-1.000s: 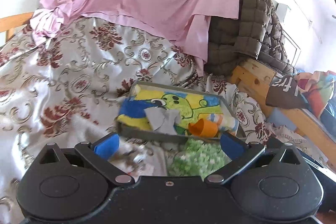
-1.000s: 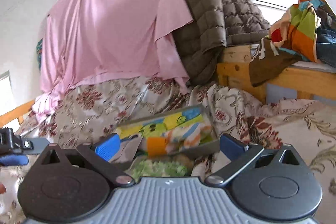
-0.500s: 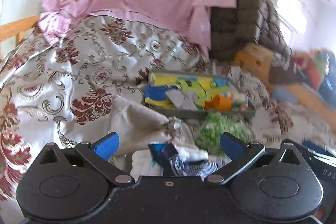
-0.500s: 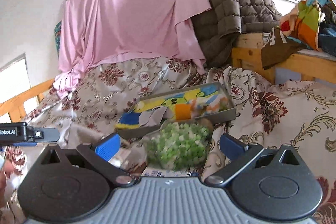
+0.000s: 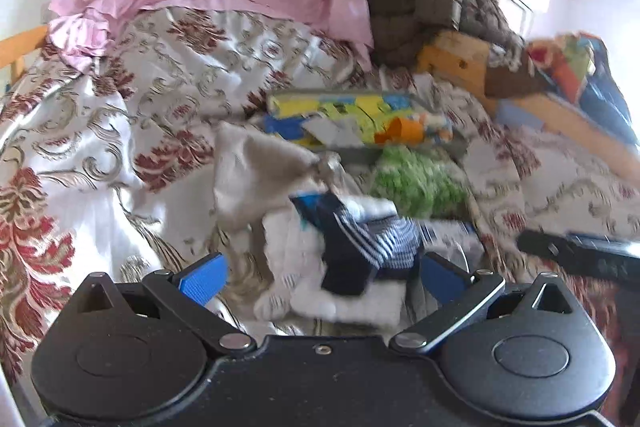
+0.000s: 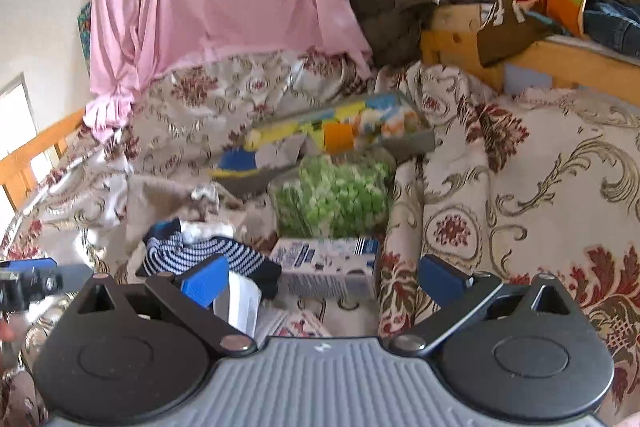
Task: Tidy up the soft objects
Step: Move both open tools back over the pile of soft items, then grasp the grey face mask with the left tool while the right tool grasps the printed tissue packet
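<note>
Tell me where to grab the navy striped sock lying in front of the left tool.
Pinch the striped sock at its dark cuff end nearest the left tool, coming straight forward and down; that end lies between the open fingers, raised on the white cloth.

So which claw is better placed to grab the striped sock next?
Probably the left claw: it is open and the striped sock lies right between its fingers. The right claw, also open, faces the white box instead.
</note>
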Action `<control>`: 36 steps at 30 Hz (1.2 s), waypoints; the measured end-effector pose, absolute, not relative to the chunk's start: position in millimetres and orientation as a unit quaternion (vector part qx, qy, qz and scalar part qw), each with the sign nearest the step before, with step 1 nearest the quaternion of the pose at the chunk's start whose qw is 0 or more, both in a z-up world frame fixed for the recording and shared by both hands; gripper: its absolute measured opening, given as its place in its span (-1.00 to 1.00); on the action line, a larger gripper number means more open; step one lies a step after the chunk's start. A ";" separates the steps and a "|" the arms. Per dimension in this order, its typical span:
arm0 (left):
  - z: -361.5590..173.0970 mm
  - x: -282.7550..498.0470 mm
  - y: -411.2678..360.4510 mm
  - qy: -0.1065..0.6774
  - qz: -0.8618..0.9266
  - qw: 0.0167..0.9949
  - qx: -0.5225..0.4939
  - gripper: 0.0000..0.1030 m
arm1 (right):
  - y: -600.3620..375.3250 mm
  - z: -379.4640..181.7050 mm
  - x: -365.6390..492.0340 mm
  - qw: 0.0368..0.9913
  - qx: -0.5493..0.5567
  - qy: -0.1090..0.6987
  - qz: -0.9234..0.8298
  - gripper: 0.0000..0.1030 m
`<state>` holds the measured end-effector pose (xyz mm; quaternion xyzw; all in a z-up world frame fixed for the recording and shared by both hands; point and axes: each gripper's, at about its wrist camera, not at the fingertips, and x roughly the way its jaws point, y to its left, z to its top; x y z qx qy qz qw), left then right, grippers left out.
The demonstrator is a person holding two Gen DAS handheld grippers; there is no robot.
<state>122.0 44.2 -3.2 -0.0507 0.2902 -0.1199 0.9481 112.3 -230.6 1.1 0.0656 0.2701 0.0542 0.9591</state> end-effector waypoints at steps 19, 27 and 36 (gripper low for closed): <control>-42.8 136.4 -23.8 0.350 -0.230 0.908 -0.015 0.98 | -250.1 -30.1 146.4 0.918 0.112 0.380 0.031 1.00; -52.9 145.7 -45.7 0.360 -0.248 0.899 -0.012 0.98 | -268.1 -29.9 151.6 0.907 0.172 0.382 0.036 0.99; -56.1 157.6 -63.4 0.345 -0.237 0.908 -0.025 0.40 | -279.4 -32.0 156.9 0.895 0.221 0.382 0.063 0.99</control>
